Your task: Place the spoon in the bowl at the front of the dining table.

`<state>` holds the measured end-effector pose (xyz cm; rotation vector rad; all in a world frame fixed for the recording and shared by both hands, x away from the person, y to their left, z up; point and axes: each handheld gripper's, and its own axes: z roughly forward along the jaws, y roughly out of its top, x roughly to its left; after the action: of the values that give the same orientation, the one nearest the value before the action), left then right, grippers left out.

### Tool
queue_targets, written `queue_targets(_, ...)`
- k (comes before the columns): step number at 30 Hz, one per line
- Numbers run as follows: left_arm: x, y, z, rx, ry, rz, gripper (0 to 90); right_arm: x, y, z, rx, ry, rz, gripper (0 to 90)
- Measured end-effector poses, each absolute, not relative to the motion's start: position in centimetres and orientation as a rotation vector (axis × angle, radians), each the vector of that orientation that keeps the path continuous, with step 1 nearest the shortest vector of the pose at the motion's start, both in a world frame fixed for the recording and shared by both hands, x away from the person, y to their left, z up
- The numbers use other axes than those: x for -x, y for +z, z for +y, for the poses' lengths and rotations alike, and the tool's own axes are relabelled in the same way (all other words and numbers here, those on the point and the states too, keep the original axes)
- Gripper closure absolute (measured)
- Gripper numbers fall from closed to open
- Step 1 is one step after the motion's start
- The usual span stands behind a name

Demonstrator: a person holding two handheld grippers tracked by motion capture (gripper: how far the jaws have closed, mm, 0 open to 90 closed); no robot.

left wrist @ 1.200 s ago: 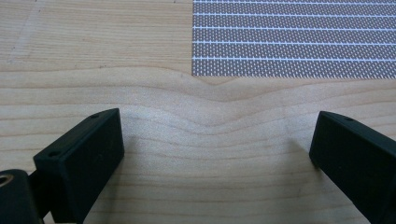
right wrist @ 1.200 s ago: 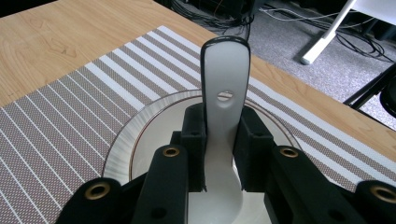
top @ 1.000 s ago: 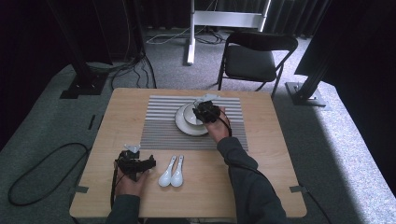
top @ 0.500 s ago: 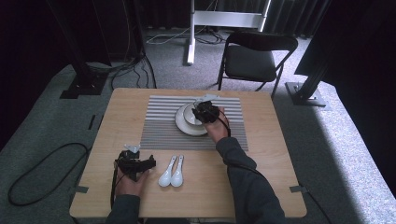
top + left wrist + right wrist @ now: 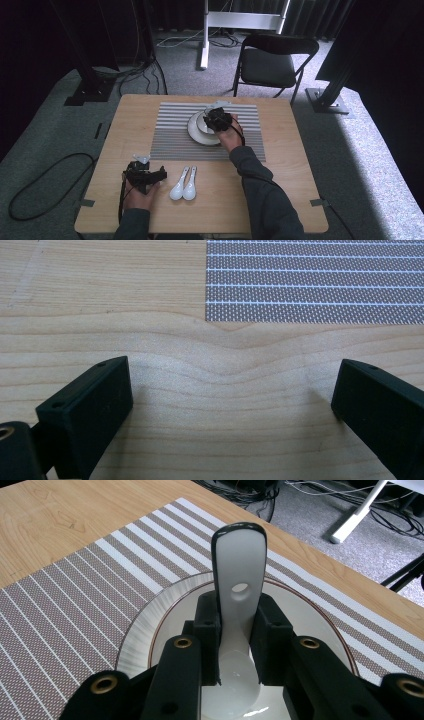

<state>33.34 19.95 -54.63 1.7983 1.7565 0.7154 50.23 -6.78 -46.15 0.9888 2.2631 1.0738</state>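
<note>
- White spoon (image 5: 235, 605): pinched at the handle by right tongs (image 5: 235, 635) over the plate (image 5: 145, 625), likely for setting down inside.
- Striped mat (image 5: 170, 135) underneath, on bench (image 5: 290, 165).
- Left tongs (image 5: 230, 400): spread, empty, beside two spare spoons (image 5: 183, 183).

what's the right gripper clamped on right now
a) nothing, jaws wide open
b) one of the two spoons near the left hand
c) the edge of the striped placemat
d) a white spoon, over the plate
d: in the right gripper view the right gripper has its jaws shut on a white spoon, handle pointing away, above the plate.
</note>
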Motion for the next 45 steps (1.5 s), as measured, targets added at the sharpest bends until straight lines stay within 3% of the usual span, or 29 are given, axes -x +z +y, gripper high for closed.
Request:
queue_targets(13, -33.3, -54.6, 20.0, -1.799, 0.718, 1.755, 3.4, -50.6, -46.4, -5.5, -0.981, 1.055, 2.286, 76.3)
queue_targets(24, -33.3, -54.6, 20.0, -1.8, 0.718, 1.755, 3.4, -50.4, -47.2, -4.6, -0.965, 1.018, 2.292, 85.6)
queue_targets(45, -33.3, -54.6, 20.0, -1.801, 0.717, 1.755, 3.4, -49.9, -47.8, -4.0, -0.976, 1.038, 2.327, 81.1)
